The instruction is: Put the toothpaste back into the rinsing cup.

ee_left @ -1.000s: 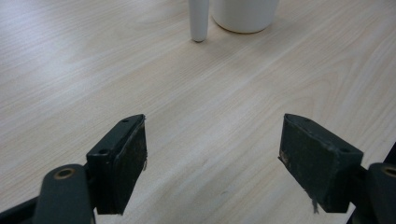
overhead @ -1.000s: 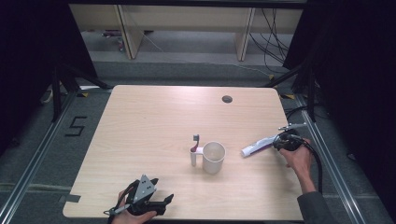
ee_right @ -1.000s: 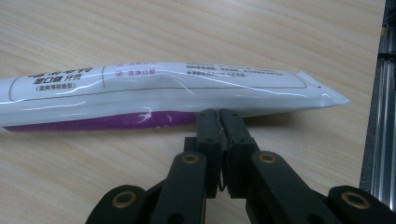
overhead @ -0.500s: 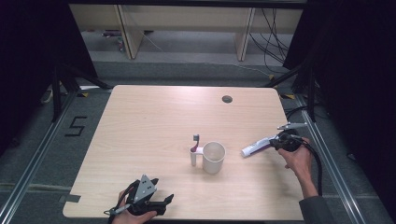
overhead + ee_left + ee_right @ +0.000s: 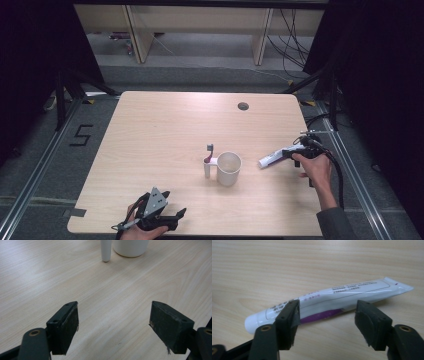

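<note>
Right tongs (image 5: 325,322) have just been opening, jaws spread beside the toothpaste tube (image 5: 324,301) at three o'clock on the surface (image 5: 165,130). Left tongs (image 5: 113,327) gape empty at seven o'clock.

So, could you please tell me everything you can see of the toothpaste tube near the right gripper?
The toothpaste tube is white, glossy plastic by the look of it, with a purple band along its lower side and small print too fine to read. It has a rounded white cap at one end and a flat crimped seal at the other. It lies on its side on the wooden table, right of the mug. The right gripper straddles its middle, fingers just opened and not pressing it.
</note>
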A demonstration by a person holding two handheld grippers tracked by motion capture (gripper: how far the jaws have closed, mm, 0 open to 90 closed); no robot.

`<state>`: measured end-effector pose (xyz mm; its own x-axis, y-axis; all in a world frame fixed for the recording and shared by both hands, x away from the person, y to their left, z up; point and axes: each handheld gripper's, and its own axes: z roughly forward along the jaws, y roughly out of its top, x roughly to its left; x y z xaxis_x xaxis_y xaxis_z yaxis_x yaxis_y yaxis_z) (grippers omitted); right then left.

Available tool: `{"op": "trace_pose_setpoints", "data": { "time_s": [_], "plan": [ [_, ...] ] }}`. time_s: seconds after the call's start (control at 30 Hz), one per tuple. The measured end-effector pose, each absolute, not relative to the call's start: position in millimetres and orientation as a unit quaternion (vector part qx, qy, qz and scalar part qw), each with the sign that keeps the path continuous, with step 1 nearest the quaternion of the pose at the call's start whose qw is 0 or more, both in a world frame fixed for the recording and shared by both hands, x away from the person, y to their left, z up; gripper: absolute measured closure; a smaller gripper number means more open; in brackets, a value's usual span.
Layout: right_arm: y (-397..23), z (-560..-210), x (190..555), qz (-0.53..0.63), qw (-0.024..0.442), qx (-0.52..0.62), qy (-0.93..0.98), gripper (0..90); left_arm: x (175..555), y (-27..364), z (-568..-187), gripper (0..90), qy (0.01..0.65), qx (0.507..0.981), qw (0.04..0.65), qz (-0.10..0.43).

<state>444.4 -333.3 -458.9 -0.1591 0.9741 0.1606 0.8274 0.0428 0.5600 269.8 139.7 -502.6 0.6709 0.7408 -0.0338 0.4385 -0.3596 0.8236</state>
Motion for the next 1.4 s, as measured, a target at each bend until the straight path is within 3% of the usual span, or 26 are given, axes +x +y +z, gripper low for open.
{"op": "trace_pose_setpoints", "data": {
  "time_s": [0.03,0.1,0.23,0.33,0.7,1.03,1.4],
  "plan": [
    [-330,-462,445,0.287,0.121,0.648,0.695,27.9,270,139,-503,23.0,0.367,0.804,0.434,0.174],
    [-329,-463,448,0.293,0.089,0.649,0.696,26.9,270,139,-503,23.1,0.367,0.804,0.434,0.174],
    [-324,-469,454,0.272,0.12,0.659,0.691,21.2,270,140,-502,23.0,0.366,0.804,0.434,0.176],
    [-316,-465,456,0.262,0.083,0.693,0.667,21.8,270,140,-502,23.1,0.361,0.81,0.428,0.175],
    [-302,-466,473,0.224,0.097,0.704,0.667,18.3,270,141,-501,23.1,0.361,0.807,0.432,0.177],
    [-296,-465,479,0.195,0.115,0.695,0.683,19.6,269,141,-499,23.2,0.361,0.805,0.435,0.18],
    [-296,-461,478,0.192,0.093,0.691,0.691,26.3,269,142,-499,23.4,0.357,0.809,0.43,0.18]
  ]
}}
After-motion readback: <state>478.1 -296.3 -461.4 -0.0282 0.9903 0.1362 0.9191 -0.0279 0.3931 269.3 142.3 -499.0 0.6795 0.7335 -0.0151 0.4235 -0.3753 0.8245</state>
